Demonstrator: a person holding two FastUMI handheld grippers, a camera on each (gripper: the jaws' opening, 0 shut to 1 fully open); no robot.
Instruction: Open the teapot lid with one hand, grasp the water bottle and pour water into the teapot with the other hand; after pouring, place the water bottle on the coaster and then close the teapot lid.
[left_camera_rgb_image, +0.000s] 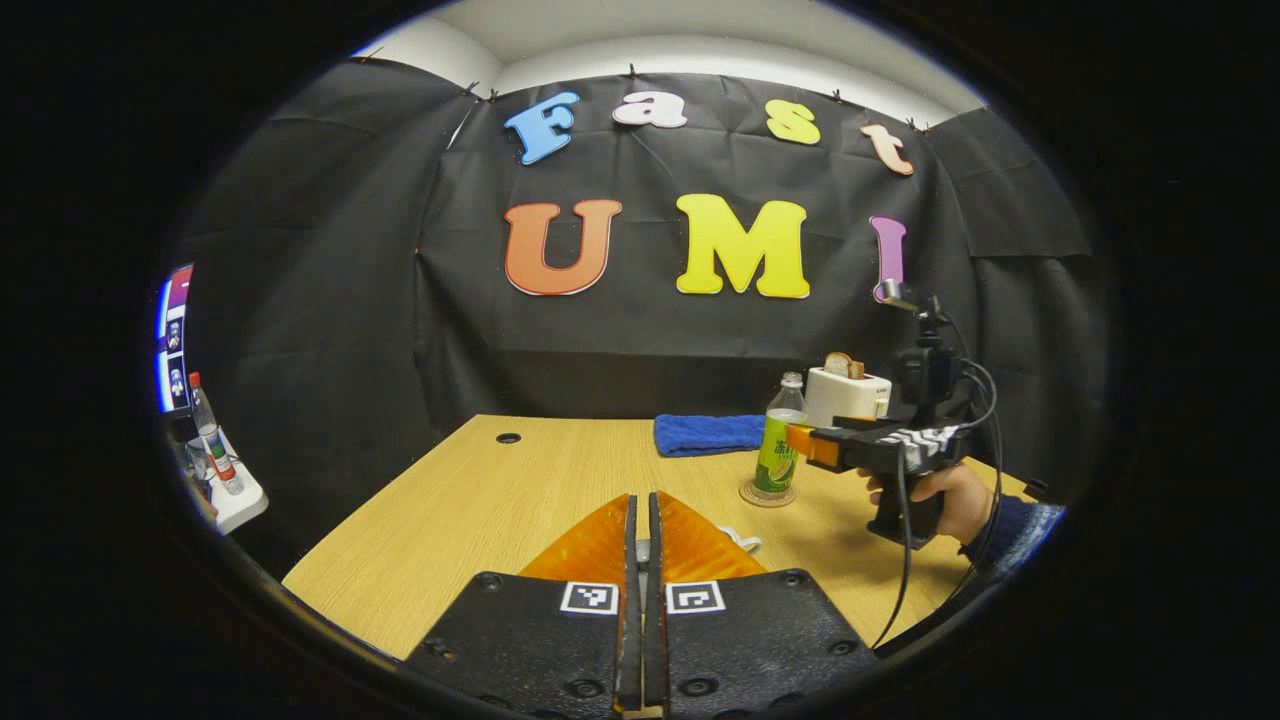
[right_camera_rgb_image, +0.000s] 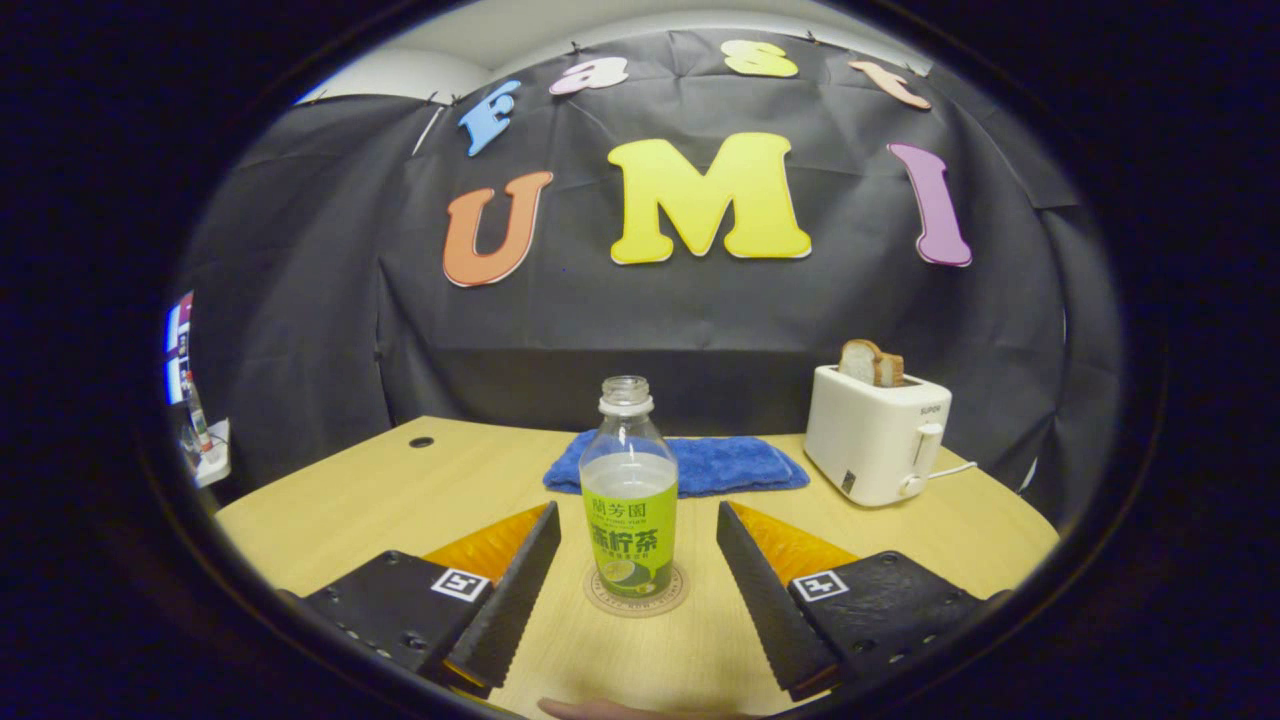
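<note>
While water bottle (right_camera_rgb_image: 629, 500) stands on coaster (right_camera_rgb_image: 636, 596) | right gripper (right_camera_rgb_image: 634, 550) spread wide, untouching | left gripper (left_camera_rgb_image: 641, 530) clenched, empty

Black gripper bodies (right_camera_rgb_image: 630, 590) with square tag markers, cables, dark blue sleeve (left_camera_rgb_image: 1015, 530).

The bottle (right_camera_rgb_image: 629, 500), centre of the right gripper view, carries a green label with Chinese characters. The toaster (right_camera_rgb_image: 877, 447), at right, bears a small brand mark on its front, too small to make out. Square black-and-white code markers sit on the tongs (right_camera_rgb_image: 632, 585), lower frame.
</note>
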